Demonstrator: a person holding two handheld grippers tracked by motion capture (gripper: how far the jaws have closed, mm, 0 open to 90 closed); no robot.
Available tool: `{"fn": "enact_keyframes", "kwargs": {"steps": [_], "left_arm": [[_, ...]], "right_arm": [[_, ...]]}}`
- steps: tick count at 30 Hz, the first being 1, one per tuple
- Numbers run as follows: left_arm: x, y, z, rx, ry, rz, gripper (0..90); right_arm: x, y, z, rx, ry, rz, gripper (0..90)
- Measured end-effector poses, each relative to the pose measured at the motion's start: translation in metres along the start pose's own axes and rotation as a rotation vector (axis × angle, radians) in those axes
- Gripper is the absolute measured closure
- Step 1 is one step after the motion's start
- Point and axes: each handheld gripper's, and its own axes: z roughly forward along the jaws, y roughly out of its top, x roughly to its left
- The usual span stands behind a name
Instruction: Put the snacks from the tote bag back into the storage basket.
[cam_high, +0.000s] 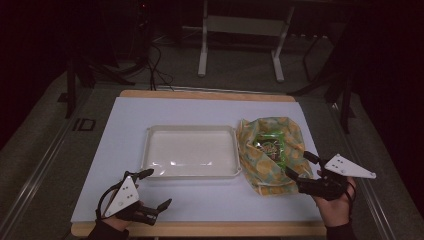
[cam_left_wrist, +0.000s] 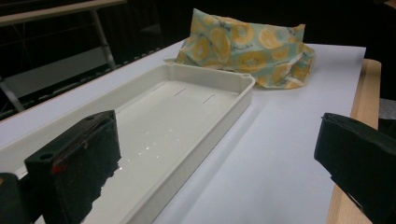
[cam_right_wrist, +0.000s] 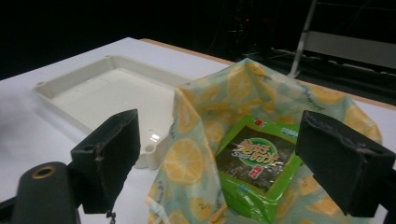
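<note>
A yellow lemon-print cloth bag (cam_high: 272, 152) lies open at the right of the white mat, with a green snack packet (cam_high: 268, 146) inside it. In the right gripper view the packet (cam_right_wrist: 257, 161) sits between my spread jaws, inside the bag (cam_right_wrist: 201, 140). My right gripper (cam_high: 300, 166) is open at the bag's near right edge. An empty white tray (cam_high: 190, 151) sits mid-mat, also seen as the tray (cam_left_wrist: 187, 116) in the left gripper view. My left gripper (cam_high: 156, 189) is open near the front left, just below the tray's near left corner, holding nothing.
The white mat (cam_high: 200, 200) covers a wooden tabletop (cam_high: 210, 229). Beyond the far edge stand a metal table frame (cam_high: 240, 35) and cables (cam_high: 157, 65) on the dark floor. Bare mat lies left of the tray and along the front.
</note>
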Motion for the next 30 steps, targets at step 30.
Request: {"fn": "enact_keyframes", "kwargs": {"steps": [30], "left_arm": [[-0.001,0.001,0.001,0.002,-0.001,0.008,0.8]], "right_arm": [[-0.021,0.03,0.029,0.056,-0.109,0.012,16.7]]}}
